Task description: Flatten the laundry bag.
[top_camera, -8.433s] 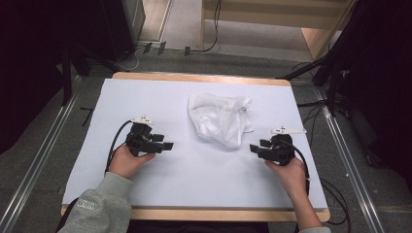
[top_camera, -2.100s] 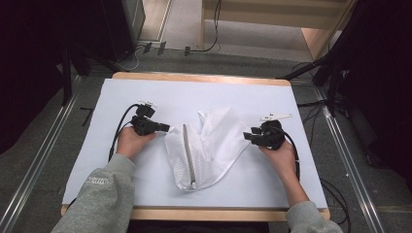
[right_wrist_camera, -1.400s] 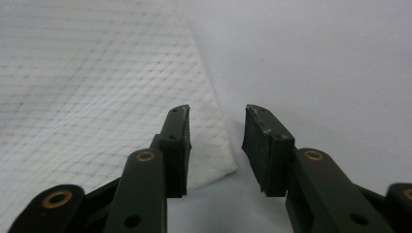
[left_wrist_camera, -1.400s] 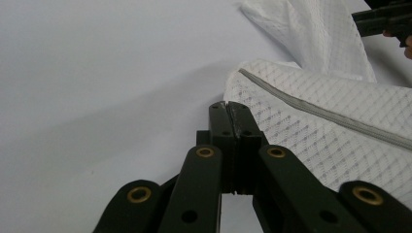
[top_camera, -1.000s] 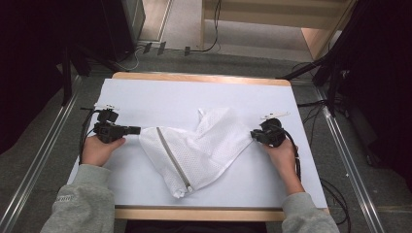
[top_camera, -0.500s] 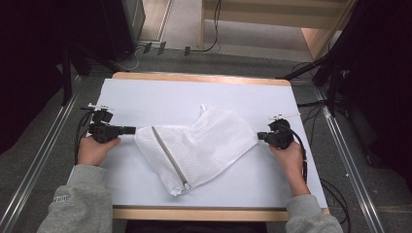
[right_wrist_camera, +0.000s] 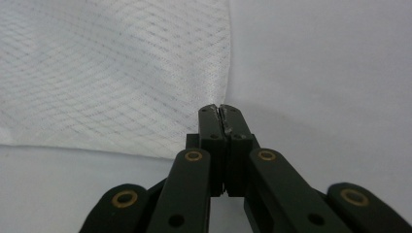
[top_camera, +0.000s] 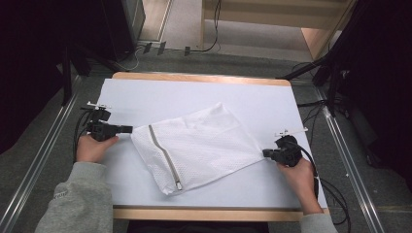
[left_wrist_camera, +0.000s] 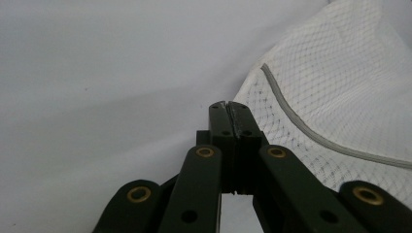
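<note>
The white mesh laundry bag (top_camera: pixel 194 148) lies spread nearly flat on the white table cover (top_camera: pixel 145 97), turned at an angle, its grey zipper (top_camera: pixel 164 156) running from the upper left corner toward the near edge. The left gripper (top_camera: pixel 127 129) is at the bag's left corner and the right gripper (top_camera: pixel 265 153) at its right corner, on opposite ends of one diagonal; in my judgement this opposed hold serves to draw the fabric taut so that it lies smooth. Both sets of jaws stand fully closed. The left gripper view shows mesh (left_wrist_camera: pixel 340 87) and the zipper band (left_wrist_camera: pixel 311 136) immediately beside the pressed-together tips, and the right gripper view shows the bag's hemmed edge (right_wrist_camera: pixel 214 92) meeting its tips; a thin fold of fabric appears to be pinched in each, though the closed seam hides the cloth itself and I cannot confirm this outright. The high view gives what the gripper views cannot: the bag's full outline, the zipper pull (top_camera: pixel 178 185) near the lower corner, and both hands well apart. The gripper views in turn give the net weave and the tight jaw closure, which are too small to read from above.
</note>
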The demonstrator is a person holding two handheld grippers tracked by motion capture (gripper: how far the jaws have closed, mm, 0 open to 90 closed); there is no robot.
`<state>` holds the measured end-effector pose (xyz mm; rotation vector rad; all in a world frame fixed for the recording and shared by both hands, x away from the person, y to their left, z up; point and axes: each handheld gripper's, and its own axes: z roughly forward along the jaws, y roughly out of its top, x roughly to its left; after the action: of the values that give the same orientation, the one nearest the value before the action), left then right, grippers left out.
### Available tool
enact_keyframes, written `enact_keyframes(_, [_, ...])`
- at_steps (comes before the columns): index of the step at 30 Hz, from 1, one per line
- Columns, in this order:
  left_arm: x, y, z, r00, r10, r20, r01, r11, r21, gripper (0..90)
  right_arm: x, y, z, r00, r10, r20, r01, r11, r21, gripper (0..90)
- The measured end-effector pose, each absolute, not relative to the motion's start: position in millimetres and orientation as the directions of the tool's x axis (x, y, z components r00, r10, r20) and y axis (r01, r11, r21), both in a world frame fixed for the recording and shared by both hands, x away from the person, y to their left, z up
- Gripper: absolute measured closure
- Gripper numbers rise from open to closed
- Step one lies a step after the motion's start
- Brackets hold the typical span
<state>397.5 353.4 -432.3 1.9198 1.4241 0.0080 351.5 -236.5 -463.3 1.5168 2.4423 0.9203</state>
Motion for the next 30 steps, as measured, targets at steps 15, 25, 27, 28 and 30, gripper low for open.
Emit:
enact_keyframes(15, [393,356,-437,0.4,0.805,-0.438,0.816,-0.096,0.57,70.6,370,-235,-447,-0.525,0.814,0.25,0.689,0.234,0.686,73.9])
enact_keyframes(25, [392,357,-443,0.39,0.825,-0.408,0.81,-0.096,0.578,57.8,418,-201,-446,-0.566,0.799,0.205,0.654,0.283,0.702,69.1])
enact_keyframes(27, [393,357,-443,0.388,0.829,-0.403,0.809,-0.097,0.58,56.4,429,-194,-447,-0.57,0.797,0.199,0.653,0.293,0.698,67.7])
enact_keyframes(28, [394,356,-444,0.384,0.83,-0.405,0.81,-0.092,0.579,56.2,434,-191,-447,-0.573,0.797,0.193,0.65,0.298,0.7,67.6])
enact_keyframes(30, [396,355,-446,0.379,0.83,-0.409,0.815,-0.09,0.573,55.8,445,-185,-447,-0.572,0.799,0.184,0.65,0.305,0.696,66.5])
